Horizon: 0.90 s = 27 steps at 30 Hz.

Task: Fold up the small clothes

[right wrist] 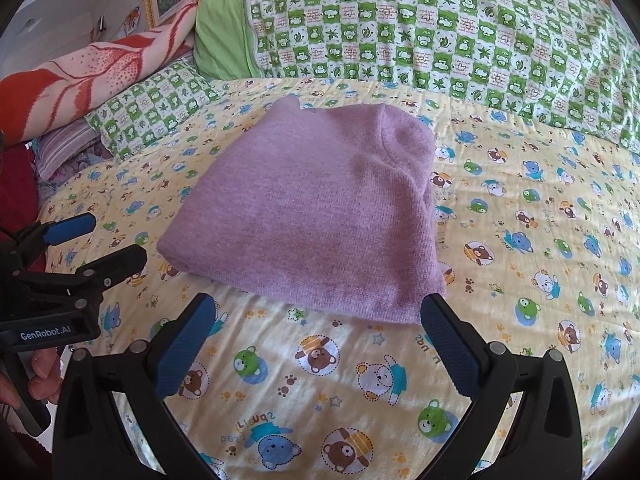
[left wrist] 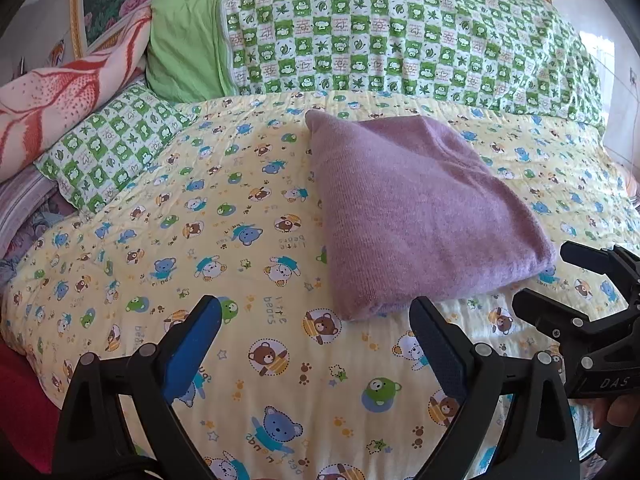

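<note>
Folded purple sweater [right wrist: 316, 216] lying mid-bed on the yellow bear-print quilt [right wrist: 520, 240], long axis running toward the pillows. Both tools gape wide, empty; right tool [right wrist: 316, 340] faces its near edge squarely, left tool [left wrist: 316, 344] stands beside the near-left corner.

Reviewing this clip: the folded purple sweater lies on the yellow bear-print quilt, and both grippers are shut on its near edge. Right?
Not quite. The purple sweater does lie folded on the yellow quilt, but both wrist views show the left gripper and right gripper open, holding nothing, just short of its near edge.
</note>
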### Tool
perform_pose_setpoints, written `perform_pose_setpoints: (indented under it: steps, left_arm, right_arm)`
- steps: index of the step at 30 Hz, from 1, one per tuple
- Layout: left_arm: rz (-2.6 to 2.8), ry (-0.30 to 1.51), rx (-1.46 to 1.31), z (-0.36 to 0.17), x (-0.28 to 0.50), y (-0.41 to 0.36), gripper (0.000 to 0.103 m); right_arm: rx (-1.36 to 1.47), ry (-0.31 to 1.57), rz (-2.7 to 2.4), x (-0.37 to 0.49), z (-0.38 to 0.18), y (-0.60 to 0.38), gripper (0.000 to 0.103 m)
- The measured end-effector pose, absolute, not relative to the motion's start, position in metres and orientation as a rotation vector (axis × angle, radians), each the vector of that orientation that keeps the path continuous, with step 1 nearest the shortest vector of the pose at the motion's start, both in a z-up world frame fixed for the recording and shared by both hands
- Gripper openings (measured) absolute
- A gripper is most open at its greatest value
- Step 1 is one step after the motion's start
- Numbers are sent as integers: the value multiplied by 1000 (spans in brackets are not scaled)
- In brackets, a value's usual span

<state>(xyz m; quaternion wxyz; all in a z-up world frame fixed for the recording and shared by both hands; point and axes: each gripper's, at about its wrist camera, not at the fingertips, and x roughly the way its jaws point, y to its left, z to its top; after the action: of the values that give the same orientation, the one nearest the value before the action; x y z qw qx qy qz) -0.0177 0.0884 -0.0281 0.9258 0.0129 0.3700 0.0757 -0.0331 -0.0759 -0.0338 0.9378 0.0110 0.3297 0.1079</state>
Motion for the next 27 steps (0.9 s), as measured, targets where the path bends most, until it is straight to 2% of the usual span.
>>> perform_pose_setpoints:
  steps: [27]
  left_arm:
    - [155, 772, 29, -31, -16, 91, 97]
  right_arm:
    - [32, 692, 219, -30, -39, -78, 102]
